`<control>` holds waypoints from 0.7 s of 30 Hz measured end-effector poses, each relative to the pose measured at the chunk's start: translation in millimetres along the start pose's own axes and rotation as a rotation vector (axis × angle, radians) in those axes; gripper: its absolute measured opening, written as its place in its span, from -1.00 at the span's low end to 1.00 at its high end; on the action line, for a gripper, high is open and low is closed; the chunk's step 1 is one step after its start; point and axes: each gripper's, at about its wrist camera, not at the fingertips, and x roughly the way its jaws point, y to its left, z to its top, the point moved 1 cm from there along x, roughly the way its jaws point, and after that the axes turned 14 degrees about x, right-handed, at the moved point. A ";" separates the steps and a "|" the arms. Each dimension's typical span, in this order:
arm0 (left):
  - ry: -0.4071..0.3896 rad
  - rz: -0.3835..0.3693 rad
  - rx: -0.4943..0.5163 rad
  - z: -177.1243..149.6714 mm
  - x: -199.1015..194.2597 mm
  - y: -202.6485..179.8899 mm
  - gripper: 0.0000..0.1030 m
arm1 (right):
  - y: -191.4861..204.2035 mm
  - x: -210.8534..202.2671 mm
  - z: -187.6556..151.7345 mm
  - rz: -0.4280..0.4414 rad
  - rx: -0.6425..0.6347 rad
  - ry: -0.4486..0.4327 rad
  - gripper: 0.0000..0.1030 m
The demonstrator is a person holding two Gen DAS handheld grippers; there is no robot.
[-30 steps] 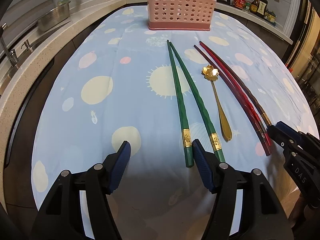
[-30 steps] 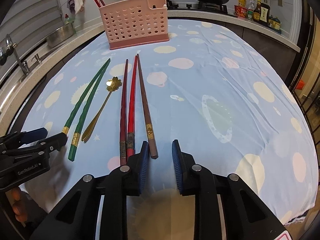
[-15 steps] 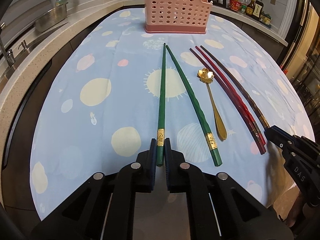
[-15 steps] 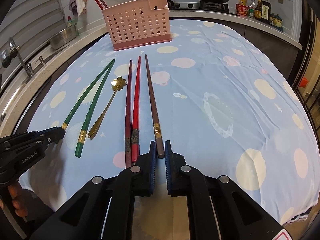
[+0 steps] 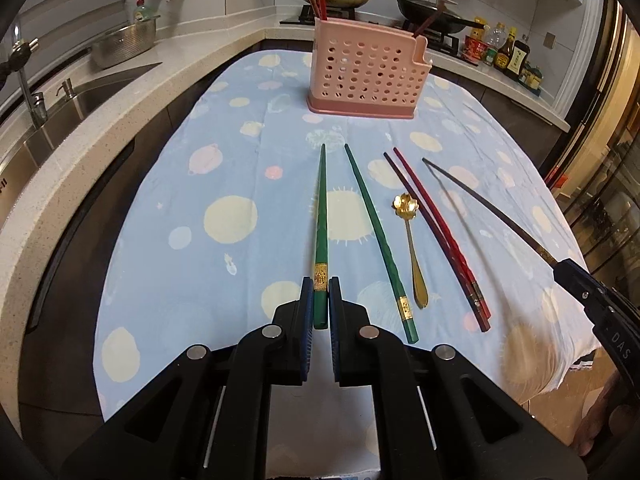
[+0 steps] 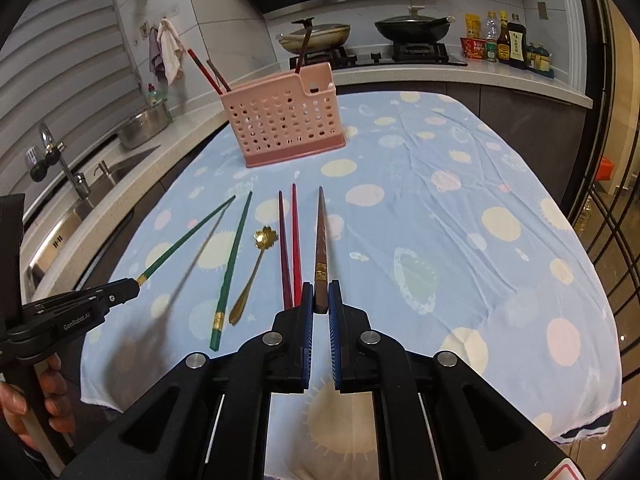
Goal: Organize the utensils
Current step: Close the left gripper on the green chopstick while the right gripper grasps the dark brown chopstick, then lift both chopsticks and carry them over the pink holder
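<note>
— Two chopsticks are up off the tabletop point(image 5: 160, 280) now: a second ago both lay flat. Left hand-held gripper point(image 5: 318, 308) pinches a green chopstick point(image 5: 321, 216); right hand-held gripper point(image 6: 319, 304) pinches a brown chopstick point(image 6: 321, 236).

— And room?

— Clear cloth runs ahead to the pink utensil basket point(image 5: 366, 76); the other green chopstick point(image 5: 376, 236), gold spoon point(image 5: 410, 240) and red pair point(image 5: 436, 232) lie between the grippers.

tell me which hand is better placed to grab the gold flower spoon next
Neither is free: the left tongs grip a green chopstick, the right tongs a brown chopstick. The gold flower-shaped metal spoon looks slightly nearer the left.
</note>
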 end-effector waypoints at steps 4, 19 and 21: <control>-0.053 0.006 -0.016 13.3 -21.6 6.4 -0.86 | 4.2 -21.2 20.7 0.037 0.028 -0.058 -0.86; -0.241 0.052 -0.027 78.0 -77.8 29.4 -0.86 | 25.3 -66.8 95.0 0.121 0.033 -0.238 -0.86; -0.259 0.056 -0.022 87.4 -82.1 30.9 -0.86 | 27.2 -69.5 102.9 0.138 0.038 -0.251 -0.86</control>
